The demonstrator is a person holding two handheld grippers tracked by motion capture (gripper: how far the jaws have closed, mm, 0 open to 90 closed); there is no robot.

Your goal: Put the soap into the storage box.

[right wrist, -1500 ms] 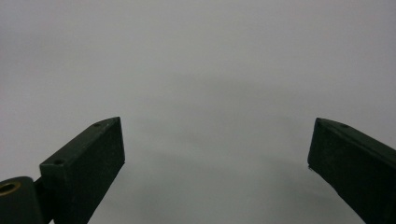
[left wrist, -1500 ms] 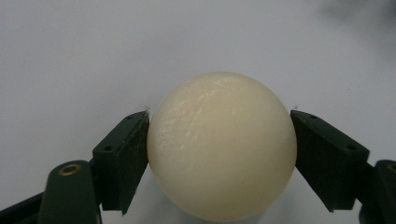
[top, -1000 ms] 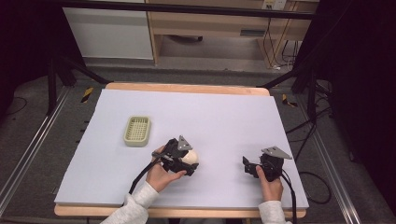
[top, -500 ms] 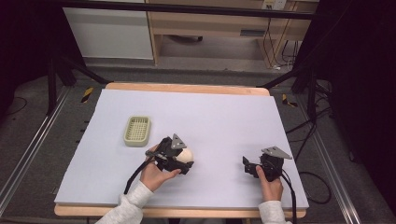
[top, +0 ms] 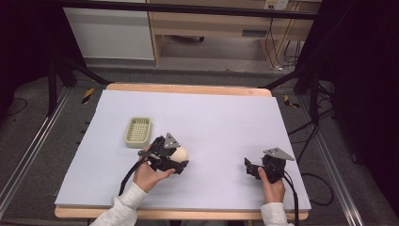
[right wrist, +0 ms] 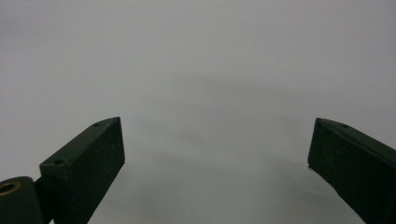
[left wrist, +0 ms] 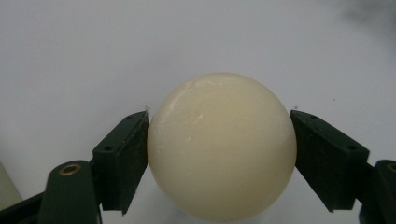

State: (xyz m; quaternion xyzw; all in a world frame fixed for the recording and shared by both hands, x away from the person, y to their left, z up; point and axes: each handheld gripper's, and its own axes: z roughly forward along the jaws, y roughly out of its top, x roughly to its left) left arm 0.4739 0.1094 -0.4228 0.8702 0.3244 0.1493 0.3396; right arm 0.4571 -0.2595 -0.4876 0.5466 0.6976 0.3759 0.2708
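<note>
2 grippers: left gripper [left wrist: 219, 154] clamps the cream ball [left wrist: 222, 147] between its pads, basket [top: 138, 131] just beyond it; right gripper [right wrist: 215, 154] gapes empty; pickup done, placing in basket likely remains.

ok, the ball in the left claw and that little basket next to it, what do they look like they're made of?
Ball: cream, smooth and slightly glossy, with soft highlights and faint scuffs; probably hard plastic or resin, though I cannot tell for sure. It keeps its round shape between the left claw pads.
Basket: pale green, gridded floor, rounded rim; looks like moulded plastic, matte.
</note>
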